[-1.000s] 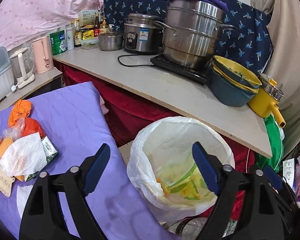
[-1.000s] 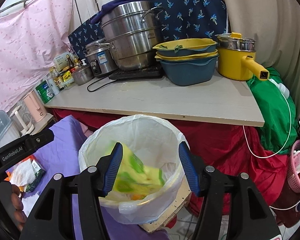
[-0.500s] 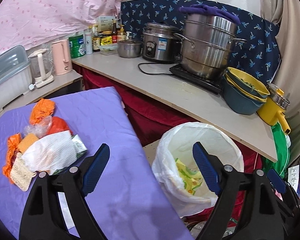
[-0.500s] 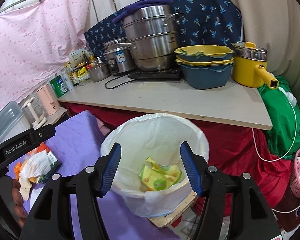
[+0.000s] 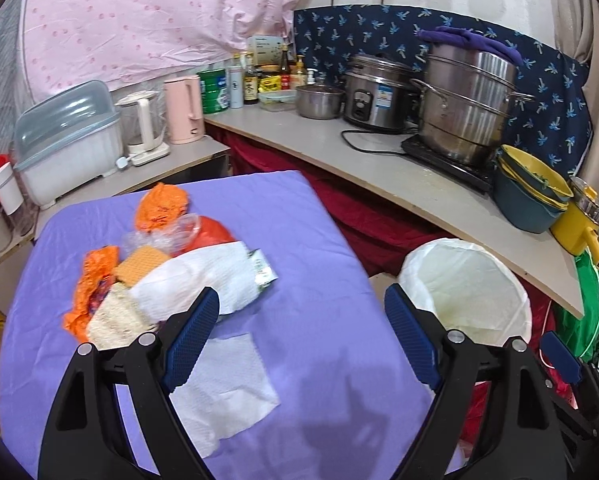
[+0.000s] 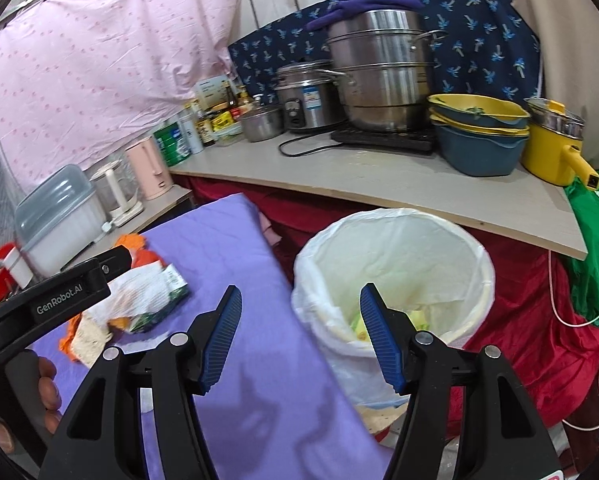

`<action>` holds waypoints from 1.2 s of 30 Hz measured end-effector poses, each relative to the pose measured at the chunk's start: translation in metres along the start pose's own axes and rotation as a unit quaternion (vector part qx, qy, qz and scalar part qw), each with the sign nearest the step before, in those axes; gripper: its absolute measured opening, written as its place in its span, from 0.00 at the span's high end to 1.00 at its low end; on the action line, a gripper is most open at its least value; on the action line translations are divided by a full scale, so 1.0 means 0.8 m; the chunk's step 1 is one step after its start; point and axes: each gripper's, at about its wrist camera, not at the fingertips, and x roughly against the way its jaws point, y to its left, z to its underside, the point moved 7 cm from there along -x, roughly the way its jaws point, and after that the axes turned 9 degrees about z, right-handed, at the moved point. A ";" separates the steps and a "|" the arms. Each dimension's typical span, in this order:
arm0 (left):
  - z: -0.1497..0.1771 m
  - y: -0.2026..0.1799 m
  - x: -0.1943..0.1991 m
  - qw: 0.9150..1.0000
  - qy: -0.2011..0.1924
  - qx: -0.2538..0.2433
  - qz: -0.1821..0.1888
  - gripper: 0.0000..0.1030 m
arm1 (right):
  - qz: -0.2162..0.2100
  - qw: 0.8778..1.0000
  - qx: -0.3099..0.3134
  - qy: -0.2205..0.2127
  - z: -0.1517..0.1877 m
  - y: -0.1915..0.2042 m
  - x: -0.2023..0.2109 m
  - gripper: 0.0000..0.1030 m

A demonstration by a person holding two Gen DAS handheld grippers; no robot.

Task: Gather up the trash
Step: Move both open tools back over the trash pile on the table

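Observation:
A pile of trash lies on the purple table (image 5: 319, 248): orange wrappers (image 5: 161, 206), a crumpled white paper towel (image 5: 203, 280), a green packet (image 5: 263, 272), a biscuit (image 5: 139, 260), and a flat white napkin (image 5: 227, 388). A bin lined with a white bag (image 5: 471, 296) stands right of the table; a yellow-green wrapper (image 6: 415, 316) lies inside. My left gripper (image 5: 299, 340) is open and empty above the table, just right of the pile. My right gripper (image 6: 299, 336) is open and empty over the table edge beside the bin (image 6: 399, 248). The pile also shows in the right wrist view (image 6: 147, 292).
A counter (image 5: 379, 164) behind holds a steamer pot (image 5: 467, 104), rice cooker (image 5: 375, 92), stacked bowls (image 5: 531, 196), yellow pot (image 5: 579, 220) and bottles. A side shelf carries a pink kettle (image 5: 183, 108) and a dish box (image 5: 67, 140). Red cloth hangs below the counter.
The yellow-green wrapper dropped into the bin. Both grippers have swung left from over the bin toward the table; the left one now faces the trash pile.

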 end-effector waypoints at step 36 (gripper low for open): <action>0.110 0.275 0.064 0.985 0.039 0.104 -0.135 0.22 | -0.110 0.977 0.142 0.114 0.171 0.250 -0.020 0.42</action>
